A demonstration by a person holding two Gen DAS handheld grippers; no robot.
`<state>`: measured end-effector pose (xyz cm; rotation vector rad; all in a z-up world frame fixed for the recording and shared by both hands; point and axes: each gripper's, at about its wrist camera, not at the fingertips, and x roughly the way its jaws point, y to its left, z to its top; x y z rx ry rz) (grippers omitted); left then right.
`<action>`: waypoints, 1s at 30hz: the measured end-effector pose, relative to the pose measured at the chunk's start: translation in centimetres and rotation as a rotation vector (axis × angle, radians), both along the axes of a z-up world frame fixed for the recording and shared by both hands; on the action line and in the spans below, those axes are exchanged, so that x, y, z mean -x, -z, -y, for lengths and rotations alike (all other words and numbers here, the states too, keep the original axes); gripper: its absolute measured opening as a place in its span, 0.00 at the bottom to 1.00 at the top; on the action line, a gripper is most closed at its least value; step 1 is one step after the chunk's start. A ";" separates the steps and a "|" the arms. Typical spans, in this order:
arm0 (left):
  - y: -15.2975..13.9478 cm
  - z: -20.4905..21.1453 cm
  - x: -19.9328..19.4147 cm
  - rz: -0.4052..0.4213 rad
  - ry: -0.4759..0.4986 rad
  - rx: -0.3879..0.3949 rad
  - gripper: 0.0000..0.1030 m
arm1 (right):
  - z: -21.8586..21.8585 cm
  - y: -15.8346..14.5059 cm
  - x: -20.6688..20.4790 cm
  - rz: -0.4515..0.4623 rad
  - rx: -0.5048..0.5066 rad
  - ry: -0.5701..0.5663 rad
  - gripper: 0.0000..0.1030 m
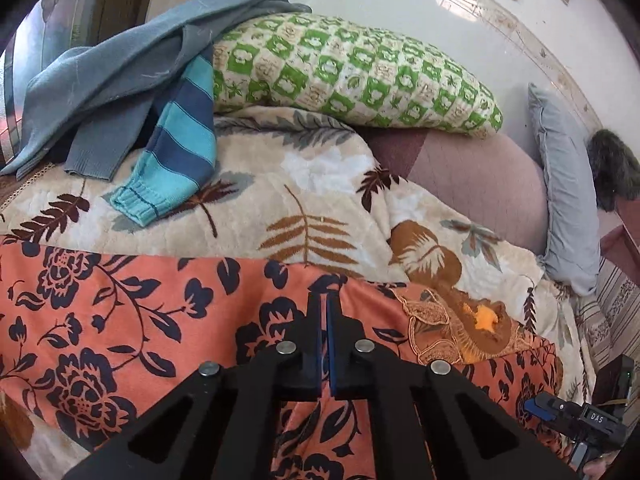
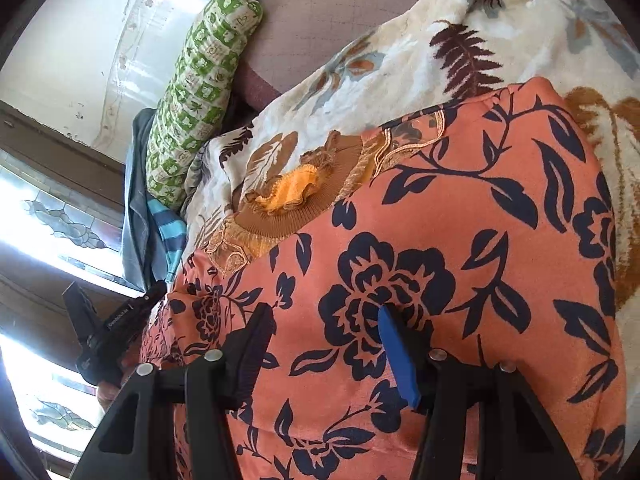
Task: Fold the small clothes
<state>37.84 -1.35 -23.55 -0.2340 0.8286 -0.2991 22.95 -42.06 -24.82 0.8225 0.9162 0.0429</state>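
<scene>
Coral garment (image 1: 132, 312) with dark navy flowers lies spread across the leaf-print blanket (image 1: 248, 200) on the bed, a brown embroidered neckline with an orange ruffle (image 2: 286, 188) at its top edge. My left claw (image 1: 325, 308) sits pinched tight at the garment's upper hem; whether cloth is caught between the pads, I can't tell. My right claw (image 2: 326, 316) stands half open, tips down on the flowered cloth, clamping nothing.
</scene>
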 end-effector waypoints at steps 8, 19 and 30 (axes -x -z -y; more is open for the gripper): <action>1.2 0.7 -0.2 -0.041 0.000 0.070 0.90 | 1.6 -1.5 0.0 0.063 0.004 0.047 0.56; 4.7 3.7 -1.2 -0.218 0.088 -0.033 0.24 | 1.4 -1.1 -0.2 0.049 -0.008 0.046 0.56; 2.7 -0.3 -0.7 -0.288 0.093 0.087 0.60 | 3.1 0.9 -0.8 -0.027 -0.018 0.079 0.56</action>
